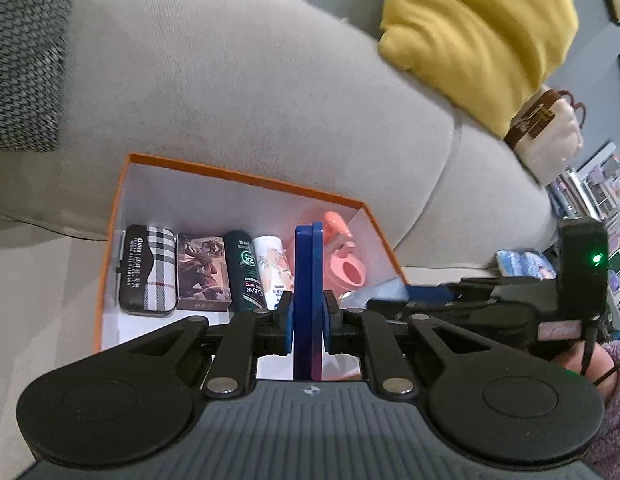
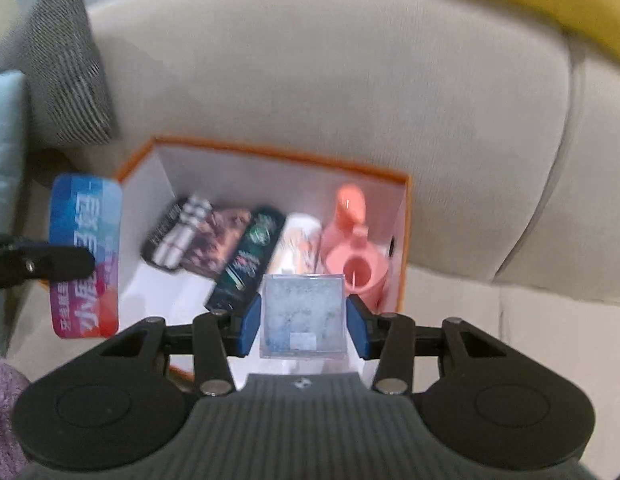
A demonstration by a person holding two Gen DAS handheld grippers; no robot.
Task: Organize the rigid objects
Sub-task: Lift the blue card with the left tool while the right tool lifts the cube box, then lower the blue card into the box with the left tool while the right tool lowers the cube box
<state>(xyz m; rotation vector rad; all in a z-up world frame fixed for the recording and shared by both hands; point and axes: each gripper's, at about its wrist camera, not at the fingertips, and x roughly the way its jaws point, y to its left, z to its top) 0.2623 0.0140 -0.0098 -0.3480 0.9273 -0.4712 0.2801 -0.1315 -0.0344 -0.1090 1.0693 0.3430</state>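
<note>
Five items are already lying in the orange box point(image 2: 405, 216); the left hand-held gripper point(image 1: 308, 312) is pinching a blue card point(image 1: 308, 280), the right hand-held gripper point(image 2: 303, 320) clamping a clear case point(image 2: 302, 312), both unplaced.

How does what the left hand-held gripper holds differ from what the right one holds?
The left hand-held gripper pinches a thin, opaque blue-and-red card edge-on, jaws nearly together. The right hand-held gripper holds a clear square case with pale speckled contents, thicker, jaws spread wider. Both are flat, rigid and held above the orange box.
</note>
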